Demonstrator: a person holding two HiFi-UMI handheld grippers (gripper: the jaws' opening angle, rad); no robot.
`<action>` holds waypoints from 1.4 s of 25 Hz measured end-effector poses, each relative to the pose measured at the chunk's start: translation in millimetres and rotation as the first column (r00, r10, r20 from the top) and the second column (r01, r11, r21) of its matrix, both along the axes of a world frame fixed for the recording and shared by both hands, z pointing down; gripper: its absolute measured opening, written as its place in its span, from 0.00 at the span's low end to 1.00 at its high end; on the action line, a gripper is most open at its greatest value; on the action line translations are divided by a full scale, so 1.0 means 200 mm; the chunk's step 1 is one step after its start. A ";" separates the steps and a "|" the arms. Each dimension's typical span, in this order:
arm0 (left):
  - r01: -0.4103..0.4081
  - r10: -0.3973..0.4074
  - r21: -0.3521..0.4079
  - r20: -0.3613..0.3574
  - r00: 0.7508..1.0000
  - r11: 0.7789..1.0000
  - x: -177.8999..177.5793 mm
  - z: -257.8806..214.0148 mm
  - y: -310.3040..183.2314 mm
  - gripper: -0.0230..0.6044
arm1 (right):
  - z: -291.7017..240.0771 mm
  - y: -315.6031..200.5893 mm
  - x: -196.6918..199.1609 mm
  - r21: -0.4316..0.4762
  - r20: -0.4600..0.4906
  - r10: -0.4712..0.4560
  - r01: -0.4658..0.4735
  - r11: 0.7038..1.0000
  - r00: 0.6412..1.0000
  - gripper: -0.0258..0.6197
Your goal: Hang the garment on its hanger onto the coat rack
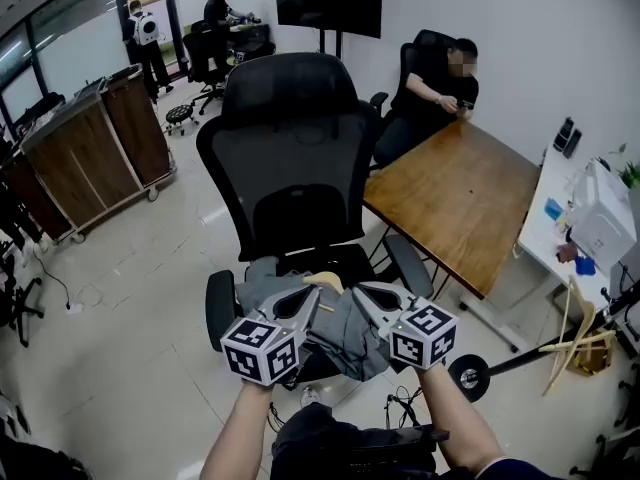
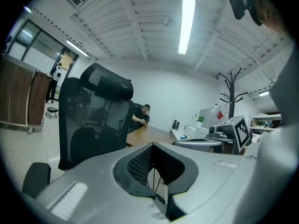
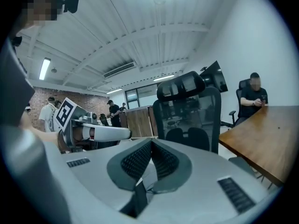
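Note:
A grey garment [image 1: 345, 336] lies crumpled on the seat of a black office chair [image 1: 290, 158]. A piece of its pale wooden hanger [image 1: 325, 280] shows at the top of the heap. Just above the cloth, my left gripper [image 1: 312, 294] and right gripper [image 1: 358, 290] are side by side, tips toward the chair back. Both are shut with nothing between the pads. Both gripper views tilt upward: the left gripper [image 2: 152, 147] faces the chair and ceiling, and the right gripper [image 3: 150, 143] does too. A black coat rack [image 2: 232, 85] stands far off on the right.
A wooden table [image 1: 460, 198] stands right of the chair, with a seated person [image 1: 435, 93] at its far end. A white desk [image 1: 560, 228] with boxes is at the far right. Wooden carts [image 1: 95, 143] stand at the left. Cables lie on the floor [image 1: 60, 293].

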State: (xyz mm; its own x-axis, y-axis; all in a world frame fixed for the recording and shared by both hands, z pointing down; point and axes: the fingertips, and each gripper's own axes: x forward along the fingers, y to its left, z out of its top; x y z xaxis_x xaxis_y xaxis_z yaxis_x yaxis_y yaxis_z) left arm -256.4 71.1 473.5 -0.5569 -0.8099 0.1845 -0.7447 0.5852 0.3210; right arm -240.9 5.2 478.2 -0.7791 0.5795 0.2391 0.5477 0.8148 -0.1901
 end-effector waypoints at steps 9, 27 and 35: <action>-0.115 0.114 -0.016 -0.030 0.993 0.993 -0.31 0.07 -0.05 0.02 | 0.09 -0.03 -0.26 0.020 -0.061 0.105 -0.104 0.994 0.993 0.04; -0.163 0.133 -0.125 -0.221 0.966 0.979 -0.46 0.68 -0.19 0.02 | 0.88 -0.23 -0.46 0.165 -0.299 0.175 -0.130 0.978 0.938 0.10; -0.172 0.120 -0.159 -0.291 0.949 0.972 -0.53 1.05 -0.27 0.02 | 1.50 -0.34 -0.57 0.180 -0.462 0.162 -0.087 0.980 0.872 0.41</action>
State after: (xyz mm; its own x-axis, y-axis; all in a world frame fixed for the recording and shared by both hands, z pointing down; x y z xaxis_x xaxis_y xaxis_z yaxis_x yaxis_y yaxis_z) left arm -362.6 17.9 682.6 -0.3409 -0.8172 0.4647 -0.7225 0.5440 0.4267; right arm -354.3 -63.3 778.7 -0.6143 0.4141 0.6717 0.3156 0.9091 -0.2718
